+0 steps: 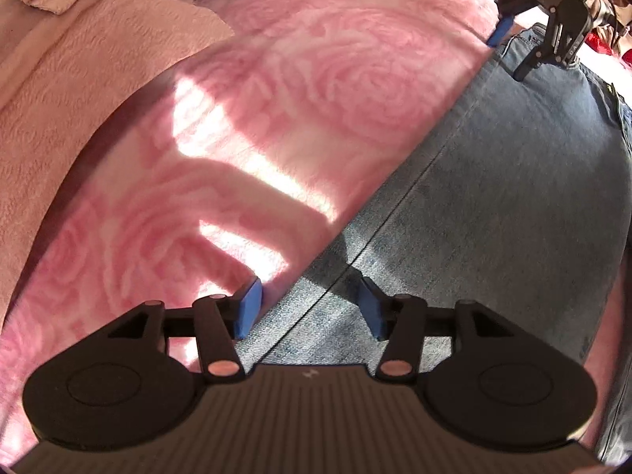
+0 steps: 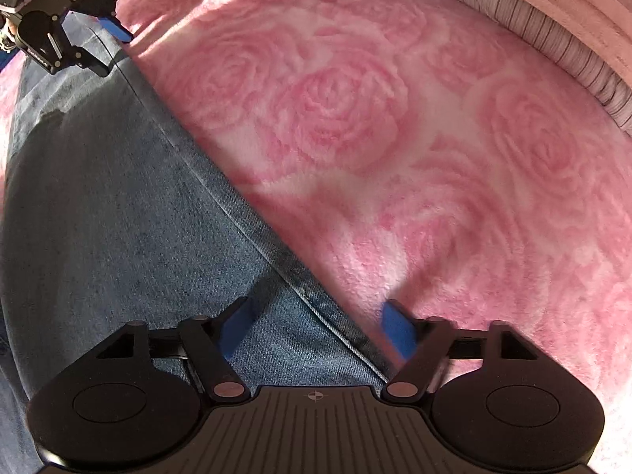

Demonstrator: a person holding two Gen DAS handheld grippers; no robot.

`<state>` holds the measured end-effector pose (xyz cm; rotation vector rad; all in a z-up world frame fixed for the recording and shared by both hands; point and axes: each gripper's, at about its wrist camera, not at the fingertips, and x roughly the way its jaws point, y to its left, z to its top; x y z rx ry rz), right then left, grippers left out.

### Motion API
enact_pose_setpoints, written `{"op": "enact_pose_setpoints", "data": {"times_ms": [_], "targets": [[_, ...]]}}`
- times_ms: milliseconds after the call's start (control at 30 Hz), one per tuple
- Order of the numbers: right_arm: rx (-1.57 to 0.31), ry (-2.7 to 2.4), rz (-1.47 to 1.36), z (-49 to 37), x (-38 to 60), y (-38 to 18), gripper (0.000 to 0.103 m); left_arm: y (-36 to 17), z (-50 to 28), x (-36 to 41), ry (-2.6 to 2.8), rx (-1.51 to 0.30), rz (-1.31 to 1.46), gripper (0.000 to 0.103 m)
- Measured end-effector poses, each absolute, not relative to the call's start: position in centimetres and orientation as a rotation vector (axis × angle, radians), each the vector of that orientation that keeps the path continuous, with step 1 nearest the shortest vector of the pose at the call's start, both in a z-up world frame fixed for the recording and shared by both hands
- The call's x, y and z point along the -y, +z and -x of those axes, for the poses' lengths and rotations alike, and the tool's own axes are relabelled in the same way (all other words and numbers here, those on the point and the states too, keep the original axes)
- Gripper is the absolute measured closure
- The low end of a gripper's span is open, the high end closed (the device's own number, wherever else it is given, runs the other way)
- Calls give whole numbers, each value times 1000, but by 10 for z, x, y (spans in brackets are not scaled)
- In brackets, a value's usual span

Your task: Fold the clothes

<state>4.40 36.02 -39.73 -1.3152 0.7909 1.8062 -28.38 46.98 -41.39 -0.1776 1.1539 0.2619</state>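
Both wrist views look steeply down onto a pair of blue jeans [image 1: 493, 197] that lies flat on a pink blanket [image 1: 276, 98] printed with roses. I take the jeans as my landmark. One long straight edge of the denim runs diagonally through both views, with the blanket bare beyond it.

My left gripper [image 1: 310, 308] sits over that edge. Its jaws stand partly apart and straddle the edge of the jeans: one blue pad [image 1: 249, 308] is over the blanket just off the denim, the other over the denim beside a dark seam line. I see a gap on both sides of the fabric, so nothing is clamped; whether the tips touch the cloth I cannot tell.

My right gripper [image 2: 316, 331] straddles the same edge farther along the jeans. Its jaws are likewise apart, one pad [image 2: 237, 328] over the denim, the other [image 2: 399, 328] over the blanket, with the stitched hem between them and not pinched.

Each gripper shows small in the other's view, at the far end of the jeans' edge. Beyond the blanket, away from the jeans, lie a peach textured cover [image 1: 79, 79] and a grey striped pillow [image 2: 572, 51]. Bright sun patches fall on the blanket beside the denim.
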Motion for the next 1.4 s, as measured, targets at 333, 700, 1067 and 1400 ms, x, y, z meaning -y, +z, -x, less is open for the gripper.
{"op": "enact_pose_setpoints", "data": {"times_ms": [333, 700, 1067, 1400], "targets": [[-452, 1709, 1327, -3, -298, -356, 94, -367, 307, -400, 410, -1054, -17, 98], [-298, 1554, 1210, 90, -75, -259, 94, -283, 426, -207, 633, -902, 446, 98], [-1044, 1109, 820, 76, 24, -311, 47, -334, 486, -122, 795, -914, 984, 74], [-1398, 653, -314, -45, 89, -328, 47, -366, 572, -150, 1364, -557, 1419, 72]]}}
